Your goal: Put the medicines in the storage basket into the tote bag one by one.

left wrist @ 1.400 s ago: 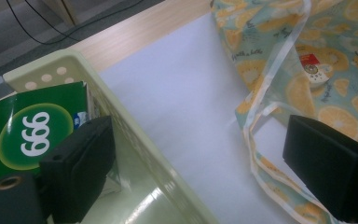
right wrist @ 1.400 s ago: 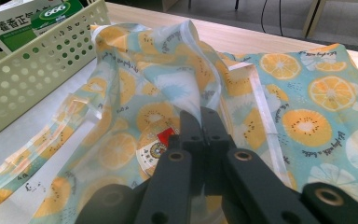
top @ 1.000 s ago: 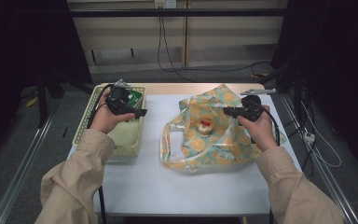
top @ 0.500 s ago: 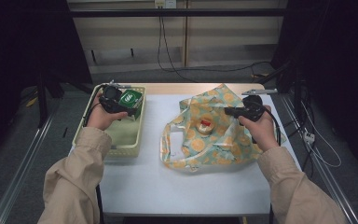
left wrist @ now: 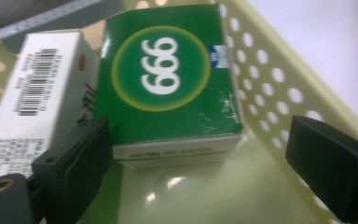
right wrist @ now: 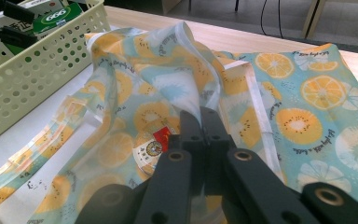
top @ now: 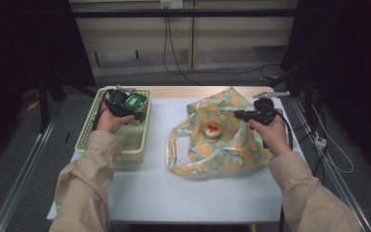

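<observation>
Near edge of the table (top: pixel 183 193) is bare white — plenty of room between my two sleeves and toward the front lip.

Right gripper (top: pixel 245 115) sits over the bag (top: pixel 222 145), jaws clenched on a fold of its rim; in the right gripper view the cloth (right wrist: pixel 200 88) rises pinched straight out of the closed tips. The bag lies right of centre, mouth lifted open, its loop handles (top: pixel 176 150) trailing left onto bare table. Inside it, one small round jar (top: pixel 213 130) with a red label, lying just below the pinched rim.

Left gripper (top: pixel 125 112) is down in the basket (top: pixel 135 145), jaws released and spread wide. In the left gripper view the green box (left wrist: pixel 168 84) sits between them, one pad (left wrist: pixel 81 154) close at its left corner, the other well off near the perforated wall — I can't tell if the near pad touches. A white box (left wrist: pixel 32 98) stands against the green one's left side. Both boxes crowd the basket's far end; its near half is open floor. A strip of bare table separates basket and bag.
</observation>
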